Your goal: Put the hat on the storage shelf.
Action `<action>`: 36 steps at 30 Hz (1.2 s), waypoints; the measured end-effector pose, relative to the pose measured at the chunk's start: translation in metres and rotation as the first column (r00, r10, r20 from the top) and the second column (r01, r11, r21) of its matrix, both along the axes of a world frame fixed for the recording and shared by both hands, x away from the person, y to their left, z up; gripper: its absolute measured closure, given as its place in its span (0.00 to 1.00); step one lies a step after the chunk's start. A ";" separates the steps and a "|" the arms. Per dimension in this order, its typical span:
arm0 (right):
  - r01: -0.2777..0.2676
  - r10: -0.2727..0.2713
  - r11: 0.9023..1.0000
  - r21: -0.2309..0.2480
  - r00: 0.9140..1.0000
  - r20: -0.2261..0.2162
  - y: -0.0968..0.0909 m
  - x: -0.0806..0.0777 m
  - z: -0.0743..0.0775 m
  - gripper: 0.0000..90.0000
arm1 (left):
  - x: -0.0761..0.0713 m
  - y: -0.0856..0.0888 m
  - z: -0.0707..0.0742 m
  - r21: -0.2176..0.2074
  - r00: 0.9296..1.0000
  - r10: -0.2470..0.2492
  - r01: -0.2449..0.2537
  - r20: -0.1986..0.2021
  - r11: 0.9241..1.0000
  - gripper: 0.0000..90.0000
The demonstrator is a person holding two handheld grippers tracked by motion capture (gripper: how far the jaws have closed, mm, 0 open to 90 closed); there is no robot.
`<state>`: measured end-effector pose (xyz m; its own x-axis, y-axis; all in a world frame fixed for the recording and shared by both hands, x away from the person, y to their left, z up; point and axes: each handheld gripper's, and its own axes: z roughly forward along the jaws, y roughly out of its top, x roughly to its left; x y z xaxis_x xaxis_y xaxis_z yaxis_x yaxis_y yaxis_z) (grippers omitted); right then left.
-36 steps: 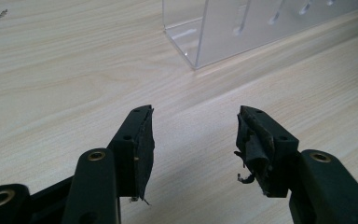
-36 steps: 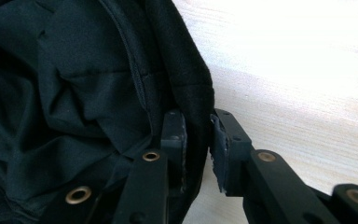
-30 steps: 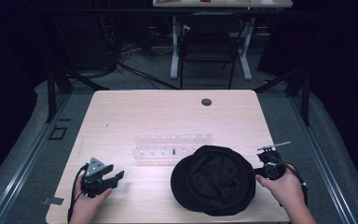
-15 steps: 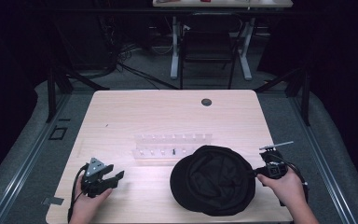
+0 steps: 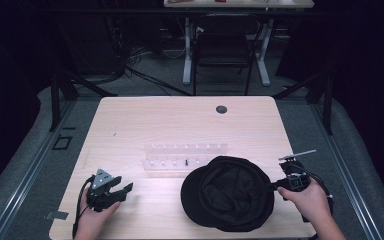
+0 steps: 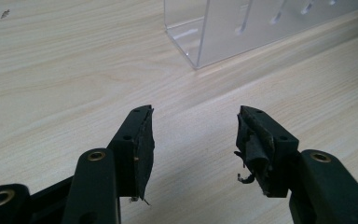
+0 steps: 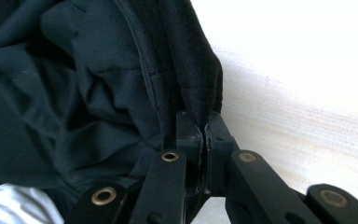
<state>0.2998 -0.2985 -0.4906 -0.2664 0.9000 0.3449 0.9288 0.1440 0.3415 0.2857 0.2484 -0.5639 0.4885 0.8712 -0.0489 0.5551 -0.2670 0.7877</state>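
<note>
A black cap (image 5: 227, 192) lies upside down on the near right of the wooden table (image 5: 180, 120), its lining showing. My right gripper (image 5: 271, 186) is at the cap's right rim. In the right gripper view its jaws have just been closing and now pinch the folded rim of the cap (image 7: 74, 84), the right gripper (image 7: 204, 123) shut on the fabric. My left gripper (image 5: 125, 189) rests low at the near left, held in a hand. In the left gripper view the left gripper (image 6: 193, 135) stands open over bare wood with nothing between its worn pads.
A clear plastic rack (image 5: 185, 155) with a row of slots stands mid-table behind the cap, and its corner (image 6: 242, 28) is ahead of the left jaws. A dark round grommet (image 5: 221, 109) sits near the far edge. A chair (image 5: 225, 45) stands beyond the table.
The right gripper's jaws have closed onto the cap's right rim, and the cap has shifted slightly. The left hand and its gripper have stayed where they were.
</note>
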 end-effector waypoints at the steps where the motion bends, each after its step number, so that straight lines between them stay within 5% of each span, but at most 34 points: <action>1: 0.012 -0.011 1.000 0.010 1.000 -0.009 0.001 -0.001 0.003 0.97 | 0.000 0.000 0.000 0.000 1.000 0.000 0.000 0.000 1.000 0.51; 10: -0.005 0.009 0.999 0.051 0.996 -0.086 0.004 -0.006 0.033 0.97 | 0.000 0.000 0.000 0.002 1.000 0.001 -0.001 -0.003 1.000 0.51; 18: -0.027 0.036 0.995 0.094 0.994 -0.100 0.008 -0.008 0.061 0.98 | 0.000 0.001 0.000 0.002 1.000 0.000 0.000 -0.001 1.000 0.51; 24: -0.005 0.014 0.997 0.082 0.993 -0.114 0.011 -0.006 0.077 0.98 | 0.000 0.001 0.000 0.002 1.000 0.000 0.000 0.000 1.000 0.51; 36: -0.051 0.069 0.990 0.131 0.987 -0.143 0.021 -0.002 0.107 0.98 | 0.000 0.000 0.000 0.001 1.000 0.001 -0.001 -0.001 1.000 0.51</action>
